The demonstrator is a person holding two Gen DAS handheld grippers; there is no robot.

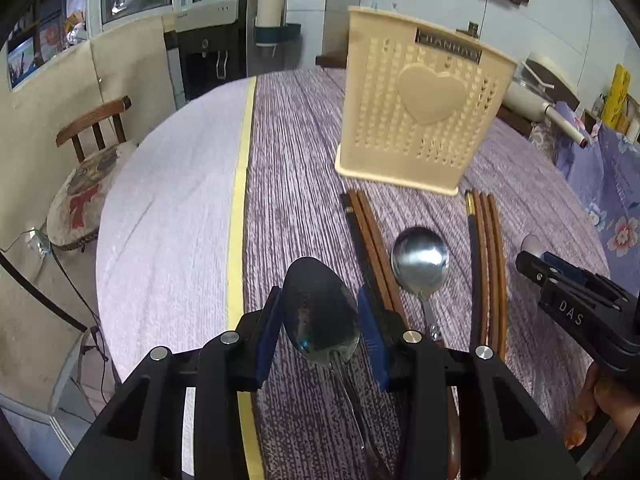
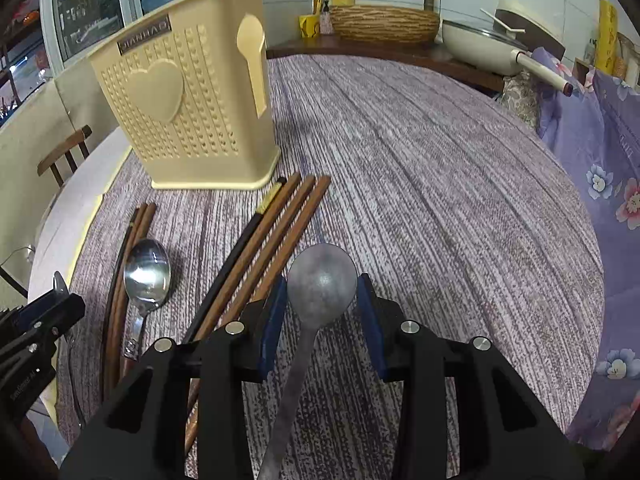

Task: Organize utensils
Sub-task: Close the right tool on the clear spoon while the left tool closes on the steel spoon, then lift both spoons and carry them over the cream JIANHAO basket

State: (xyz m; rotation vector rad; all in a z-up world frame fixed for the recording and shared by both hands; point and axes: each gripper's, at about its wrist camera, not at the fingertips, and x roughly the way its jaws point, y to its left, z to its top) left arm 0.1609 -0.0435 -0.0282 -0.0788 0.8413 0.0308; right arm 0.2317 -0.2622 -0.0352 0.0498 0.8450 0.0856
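Observation:
A dark steel spoon (image 1: 320, 312) has its bowl between the blue pads of my left gripper (image 1: 320, 300), which is shut on it; the handle runs back under the gripper. My right gripper (image 2: 322, 292) is shut on the bowl of a dull grey spoon (image 2: 322, 284). A shiny spoon (image 1: 420, 264) (image 2: 147, 276) lies on the tablecloth between two bundles of brown chopsticks (image 1: 372, 248) (image 2: 276, 232). Just beyond them stands the cream perforated utensil holder (image 1: 424, 108) (image 2: 188, 108) with a heart on its front. I cannot tell whether either held spoon is off the cloth.
The round table has a purple woven cloth (image 2: 420, 168) with a yellow stripe (image 1: 240, 184) near its left part. A wooden chair (image 1: 92, 152) stands left of the table. A white pan (image 2: 480, 40) and wicker basket (image 2: 384, 22) sit on the counter behind. Floral fabric (image 2: 600, 160) lies right.

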